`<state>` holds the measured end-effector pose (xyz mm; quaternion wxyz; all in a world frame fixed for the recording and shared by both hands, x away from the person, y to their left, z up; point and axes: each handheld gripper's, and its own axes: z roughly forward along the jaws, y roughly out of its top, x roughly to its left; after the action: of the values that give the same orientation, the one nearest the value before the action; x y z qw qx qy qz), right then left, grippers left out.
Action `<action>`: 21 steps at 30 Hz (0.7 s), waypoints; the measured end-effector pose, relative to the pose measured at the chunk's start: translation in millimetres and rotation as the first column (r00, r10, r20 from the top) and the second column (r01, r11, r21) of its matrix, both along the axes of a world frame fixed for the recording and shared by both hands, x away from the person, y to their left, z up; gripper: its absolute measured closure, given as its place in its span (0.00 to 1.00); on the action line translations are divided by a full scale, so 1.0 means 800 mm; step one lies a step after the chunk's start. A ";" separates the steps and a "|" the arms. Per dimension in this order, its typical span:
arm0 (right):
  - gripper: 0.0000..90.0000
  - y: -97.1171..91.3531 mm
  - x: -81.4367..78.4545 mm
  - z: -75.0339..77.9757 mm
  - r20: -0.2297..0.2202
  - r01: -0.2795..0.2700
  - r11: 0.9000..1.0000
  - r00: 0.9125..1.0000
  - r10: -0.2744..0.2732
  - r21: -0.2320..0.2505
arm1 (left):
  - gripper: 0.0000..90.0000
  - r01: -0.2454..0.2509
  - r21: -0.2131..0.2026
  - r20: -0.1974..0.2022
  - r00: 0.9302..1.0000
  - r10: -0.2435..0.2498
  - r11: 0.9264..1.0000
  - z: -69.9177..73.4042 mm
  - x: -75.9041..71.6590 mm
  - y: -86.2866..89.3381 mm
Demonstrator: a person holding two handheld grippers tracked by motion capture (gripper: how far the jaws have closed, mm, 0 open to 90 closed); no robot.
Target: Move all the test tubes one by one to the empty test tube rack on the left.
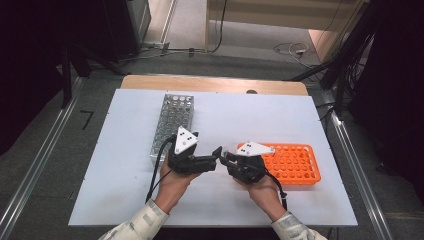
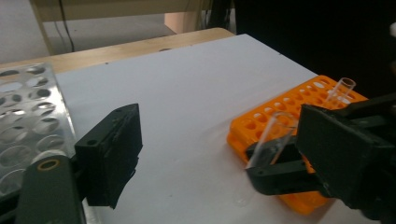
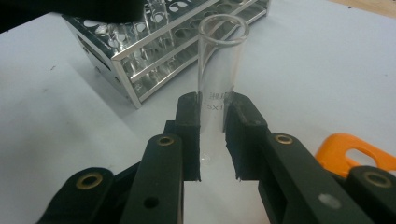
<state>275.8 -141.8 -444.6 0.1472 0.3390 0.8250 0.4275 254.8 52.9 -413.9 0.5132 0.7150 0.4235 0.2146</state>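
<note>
Right claw (image 3: 212, 135) pinching glass tube (image 3: 219, 70), left claw (image 2: 210, 154) spread beside it, bare tabletop (image 1: 225, 200) around.

You worked at a white board (image 1: 300, 120) laid on a wooden table (image 1: 210, 83), with grey floor (image 1: 45, 200) all round — metal rails (image 1: 30, 175) ran along both sides. Behind the table, cables (image 1: 290, 50) trailed over a paler strip of floor (image 1: 187, 22) beside light wooden furniture (image 1: 280, 12). Both far corners lay dark.
</note>
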 end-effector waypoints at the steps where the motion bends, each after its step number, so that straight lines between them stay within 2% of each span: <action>1: 0.81 0.001 0.001 -0.001 0.000 -0.003 1.000 1.000 0.003 -0.004 | 0.20 0.015 0.009 -0.002 1.000 -0.015 1.000 -0.001 0.000 -0.004; 5: 0.81 0.006 -0.001 0.001 0.004 -0.017 1.000 1.000 0.017 -0.001 | 0.29 0.033 0.057 -0.013 0.999 -0.032 0.998 -0.008 0.000 -0.016; 11: 0.81 0.007 -0.004 0.005 0.007 -0.022 1.000 1.000 0.022 0.009 | 0.57 0.057 0.061 -0.007 0.998 -0.056 0.997 -0.012 0.000 -0.022; 18: 0.81 0.005 -0.003 0.004 0.004 -0.018 1.000 1.000 0.018 0.005 | 0.81 0.084 0.076 0.001 0.996 -0.085 0.994 -0.016 -0.001 -0.029; 21: 0.81 0.005 -0.003 0.004 0.003 -0.017 1.000 1.000 0.017 0.005 | 0.83 0.083 0.083 0.000 0.997 -0.083 0.993 -0.015 -0.001 -0.030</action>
<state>273.7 -137.8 -441.4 0.1442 0.3317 0.8265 0.4313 253.6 29.0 -426.0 0.4924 0.7523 0.3831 0.2117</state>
